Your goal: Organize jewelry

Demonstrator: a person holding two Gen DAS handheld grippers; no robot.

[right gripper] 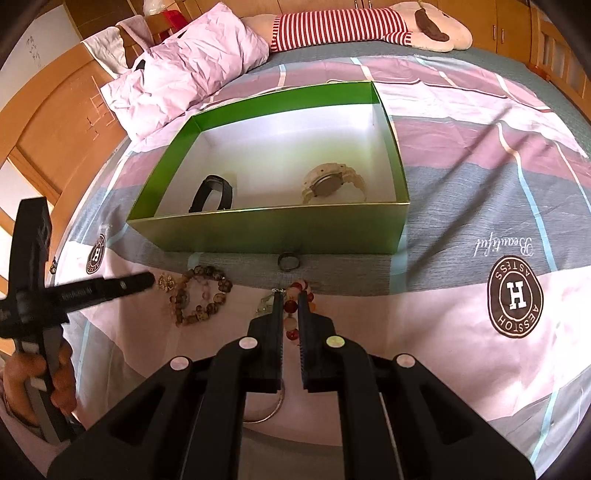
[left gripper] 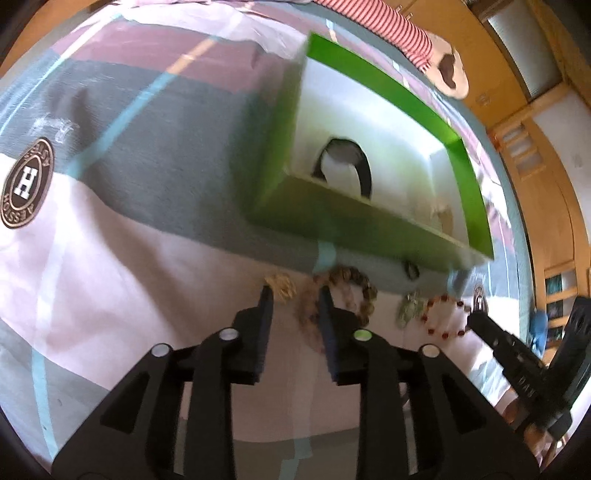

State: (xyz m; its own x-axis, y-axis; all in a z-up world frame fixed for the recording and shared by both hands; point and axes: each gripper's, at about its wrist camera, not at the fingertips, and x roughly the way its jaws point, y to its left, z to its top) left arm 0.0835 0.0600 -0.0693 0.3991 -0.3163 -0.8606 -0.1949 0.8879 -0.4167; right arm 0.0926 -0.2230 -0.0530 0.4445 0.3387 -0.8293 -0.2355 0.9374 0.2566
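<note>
A green box [right gripper: 266, 229] with a white inside stands on the bed and holds a black watch [right gripper: 212, 192] and a cream watch [right gripper: 332, 184]. In front of it lie a dark ring [right gripper: 288, 260], a brown bead bracelet [right gripper: 201, 295], a small gold piece [right gripper: 166, 282] and a silvery pendant [right gripper: 266, 302]. My right gripper [right gripper: 291, 295] is shut on the red bead bracelet [right gripper: 291, 306], whose beads sit between its pads. My left gripper [left gripper: 295, 295] is open just short of the brown bead bracelet [left gripper: 354, 288], with nothing between its fingers. A silver bangle [right gripper: 273, 410] lies partly hidden under the right gripper.
A patterned bedspread [right gripper: 480, 184] covers the bed. A pink pillow [right gripper: 184, 74] and a plush toy in red stripes [right gripper: 340, 26] lie at the far end. Wooden cabinets [right gripper: 48, 122] line the left side. A hand [right gripper: 22, 376] holds the left gripper's handle.
</note>
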